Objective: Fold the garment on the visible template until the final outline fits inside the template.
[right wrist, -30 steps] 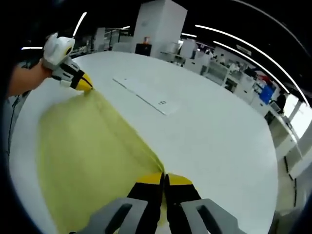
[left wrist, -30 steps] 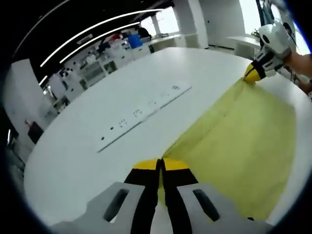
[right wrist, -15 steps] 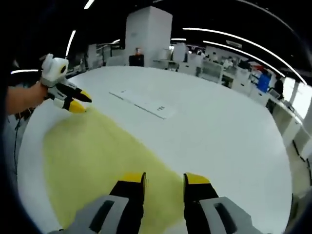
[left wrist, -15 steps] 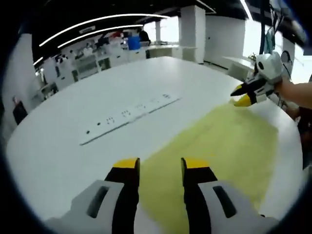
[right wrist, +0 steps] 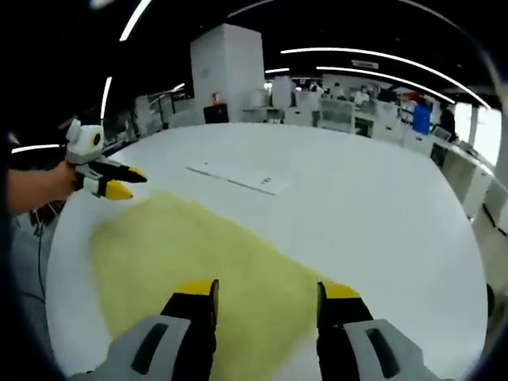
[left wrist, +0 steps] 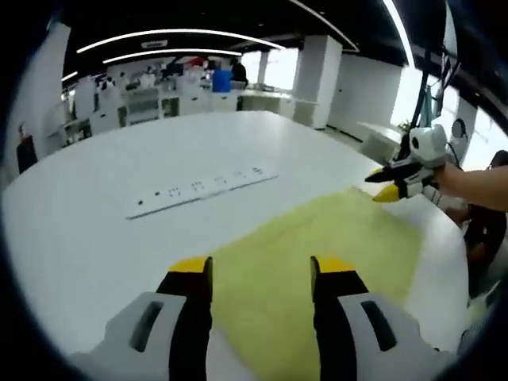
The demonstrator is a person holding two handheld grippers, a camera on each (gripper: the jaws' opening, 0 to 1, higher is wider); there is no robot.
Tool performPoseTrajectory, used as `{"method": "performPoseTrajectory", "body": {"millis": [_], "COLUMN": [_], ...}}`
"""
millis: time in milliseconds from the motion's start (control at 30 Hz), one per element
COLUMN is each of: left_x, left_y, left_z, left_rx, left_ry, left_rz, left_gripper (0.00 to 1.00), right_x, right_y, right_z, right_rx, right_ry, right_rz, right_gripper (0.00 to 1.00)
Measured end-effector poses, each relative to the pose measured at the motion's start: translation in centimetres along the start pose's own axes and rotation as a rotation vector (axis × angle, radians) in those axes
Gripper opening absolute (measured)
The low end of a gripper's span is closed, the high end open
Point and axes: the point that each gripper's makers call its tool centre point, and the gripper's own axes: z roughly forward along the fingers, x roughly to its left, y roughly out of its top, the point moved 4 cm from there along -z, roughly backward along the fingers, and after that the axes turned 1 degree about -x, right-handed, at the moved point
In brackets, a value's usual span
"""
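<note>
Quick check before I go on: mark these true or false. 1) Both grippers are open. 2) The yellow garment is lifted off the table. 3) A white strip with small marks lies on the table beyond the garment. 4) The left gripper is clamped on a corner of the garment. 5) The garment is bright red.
1) True. The left gripper and the right gripper both have their jaws spread apart.
2) False. The yellow garment lies flat on the white table.
3) True. The white strip lies on the table past the garment's far edge.
4) False. Its jaws are open and hold nothing; the garment lies beneath them.
5) False. It is pale yellow.
</note>
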Motion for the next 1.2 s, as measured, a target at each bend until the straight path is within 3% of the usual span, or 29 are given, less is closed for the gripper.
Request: {"method": "performPoseTrajectory", "body": {"millis": [367,700,1200], "left_x": [-1.4,-2.4,-4.3], "left_y": [-0.9,-3.1,-3.9], "left_z": [-1.9,-3.9,-6.3], "left_rx": [-0.008,-0.004,-0.026], "left_ry": [-0.014,-0.017,-0.025], "left_rz": [-0.028,-0.053,-0.058], "left_gripper": [0.5,0.48,0.45], "right_x": [1.3,2.3,4.0], "right_y": [-0.5,-1.9,-3.5], "right_z": [-2.0,-3.6,-5.8], "right_rx": [-0.027,-0.058,-0.077], "right_ry": [0.014,0.026,0.034], "right_rz": [0.008,0.04,0.042], "right_gripper": [0.49,0.49,0.49]}}
